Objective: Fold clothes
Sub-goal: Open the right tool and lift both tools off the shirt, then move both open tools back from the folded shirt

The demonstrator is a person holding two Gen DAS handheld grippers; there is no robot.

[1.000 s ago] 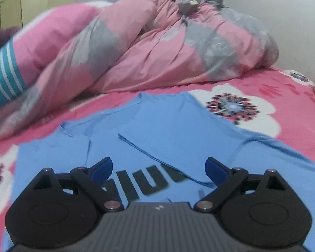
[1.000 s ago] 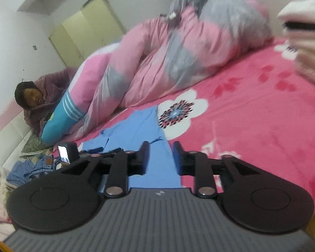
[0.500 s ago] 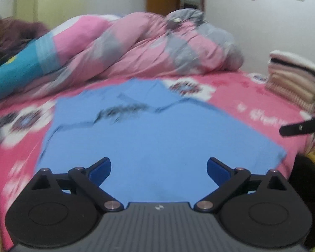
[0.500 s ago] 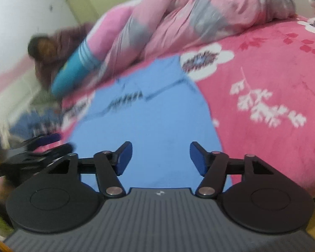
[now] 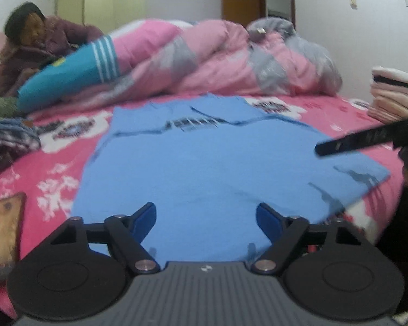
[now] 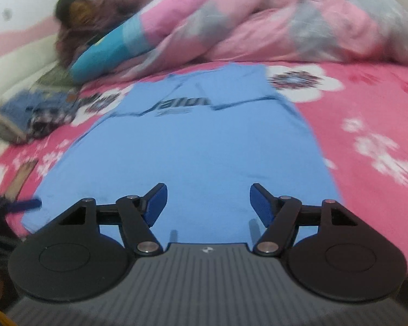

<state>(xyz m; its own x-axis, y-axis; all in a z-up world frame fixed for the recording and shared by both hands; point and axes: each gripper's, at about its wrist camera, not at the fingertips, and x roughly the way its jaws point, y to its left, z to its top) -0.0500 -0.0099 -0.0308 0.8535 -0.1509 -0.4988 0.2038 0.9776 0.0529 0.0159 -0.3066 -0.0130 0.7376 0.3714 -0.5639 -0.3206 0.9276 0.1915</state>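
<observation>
A light blue T-shirt (image 5: 204, 163) lies flat on the pink flowered bed, both sleeves folded in over dark lettering at its far end. My left gripper (image 5: 206, 217) hovers open over the shirt's near hem, nothing between its blue pads. The other gripper's dark finger (image 5: 361, 138) pokes in from the right above the shirt's right edge. In the right wrist view the same T-shirt (image 6: 198, 146) fills the middle and my right gripper (image 6: 207, 202) stands open over its near hem. A blue fingertip (image 6: 27, 205) of the left gripper shows at the shirt's left corner.
A pink and grey duvet (image 5: 217, 59) is heaped at the back. A person (image 5: 30, 49) sits at the far left by a turquoise pillow (image 5: 68, 76). Loose clothes (image 6: 35, 108) lie at left, folded towels (image 5: 394, 92) at right, and a phone (image 5: 0, 222) rests near the left edge.
Both grippers have pulled back from the shirt's collar end to its near hem. The right gripper, shut a second ago, has opened. The left stayed open.
</observation>
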